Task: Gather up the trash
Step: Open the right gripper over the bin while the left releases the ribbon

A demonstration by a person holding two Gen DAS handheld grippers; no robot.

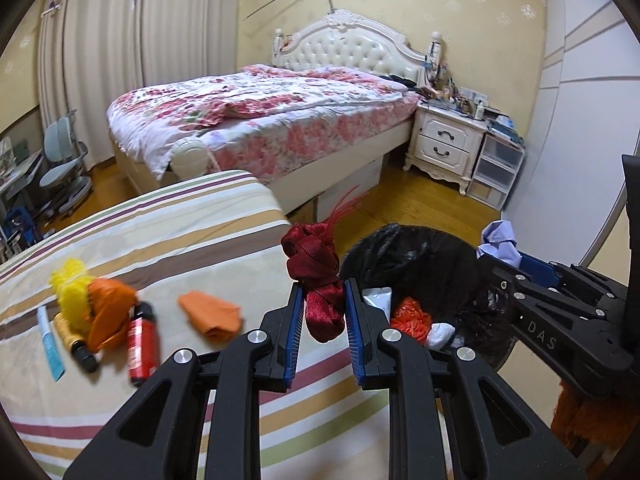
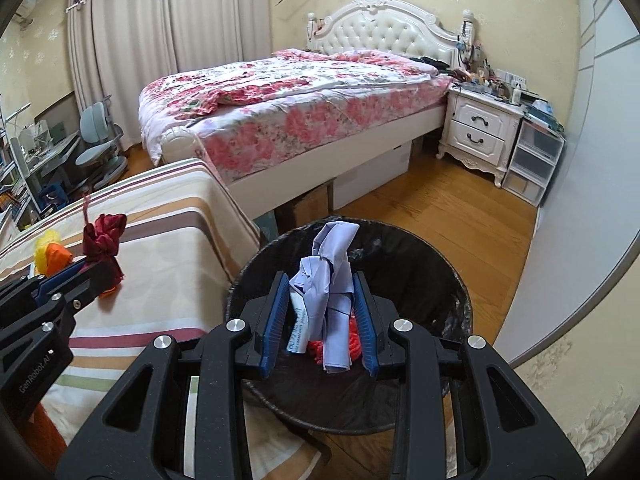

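Knotted satiny red ribbon (image 1: 316,272), crumpled lilac paper (image 2: 330,280) (creased), black-lined bin (image 2: 448,292)

Both wrist cams angled down; share bin (image 1: 420,264) (image 2: 440,280).

My claws hide much of the bin (image 2: 448,292); the items on the striped surface (image 1: 180,240) are motion-blurred, and the nightstand (image 1: 444,140) clutter is too small to read.
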